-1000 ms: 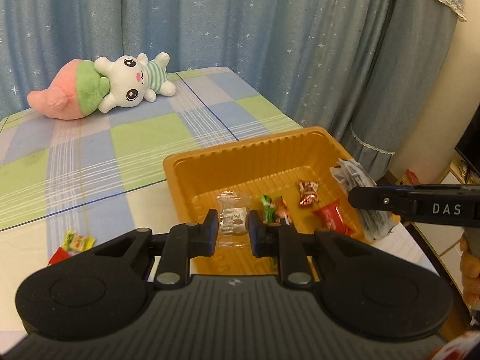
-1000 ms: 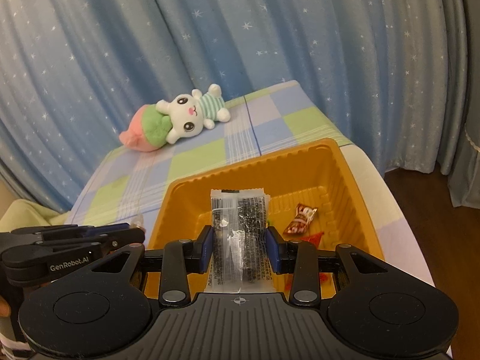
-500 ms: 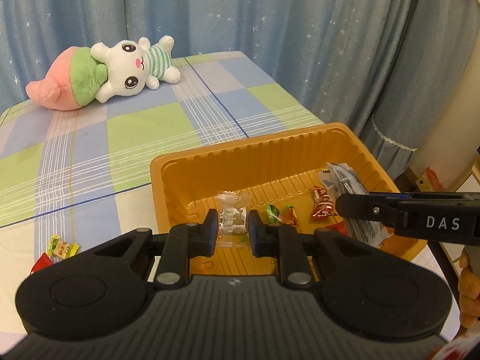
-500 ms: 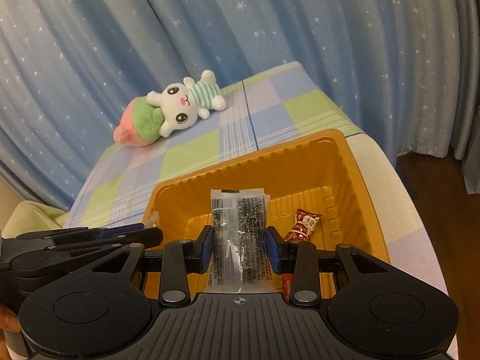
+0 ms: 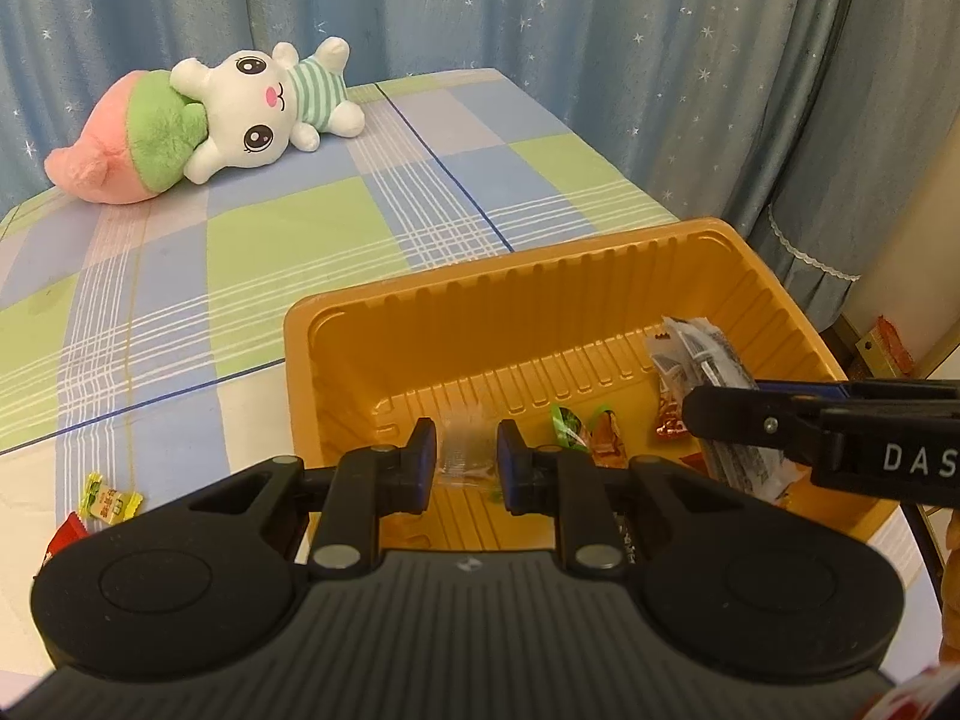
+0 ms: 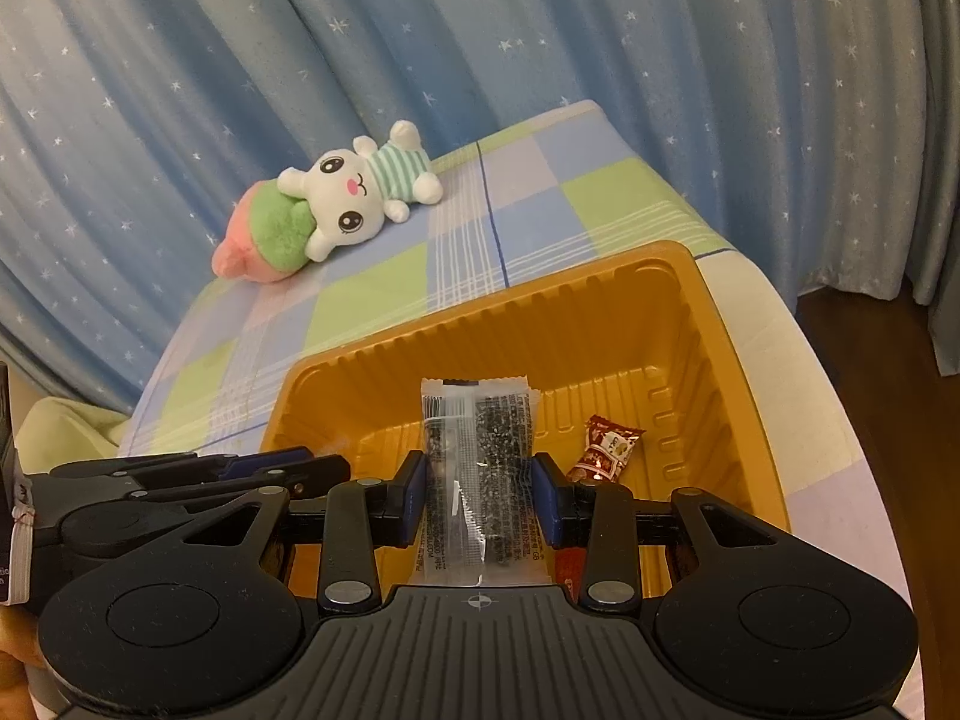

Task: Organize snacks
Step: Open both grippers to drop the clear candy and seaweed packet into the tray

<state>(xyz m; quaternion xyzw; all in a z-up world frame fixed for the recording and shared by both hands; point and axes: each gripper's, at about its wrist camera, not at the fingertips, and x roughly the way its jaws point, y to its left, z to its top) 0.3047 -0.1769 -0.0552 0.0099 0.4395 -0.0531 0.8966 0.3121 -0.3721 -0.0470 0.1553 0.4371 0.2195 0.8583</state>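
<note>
An orange plastic tray [image 5: 510,294] stands on the checked tablecloth; it also shows in the right wrist view [image 6: 678,312]. My left gripper [image 5: 462,450] is over the tray's near left part, its jaws a little apart, with a blurred clear-wrapped candy [image 5: 461,461] between them. My right gripper [image 6: 480,480] is shut on a clear packet of dark snack [image 6: 480,456], held over the tray; that packet shows in the left wrist view [image 5: 714,372]. A green candy [image 5: 567,423], an orange candy [image 5: 606,435] and a red-brown candy [image 6: 606,450] lie in the tray.
A plush rabbit [image 5: 240,114] lies at the far side of the table, also in the right wrist view [image 6: 336,204]. A yellow-green candy [image 5: 108,498] and a red wrapper [image 5: 63,540] lie on the cloth left of the tray. Blue star curtains [image 5: 540,30] hang behind.
Both grippers moved forward over the tray. The left jaws have widened and the clear candy between them has dropped lower and blurred. The right gripper still grips its packet.
</note>
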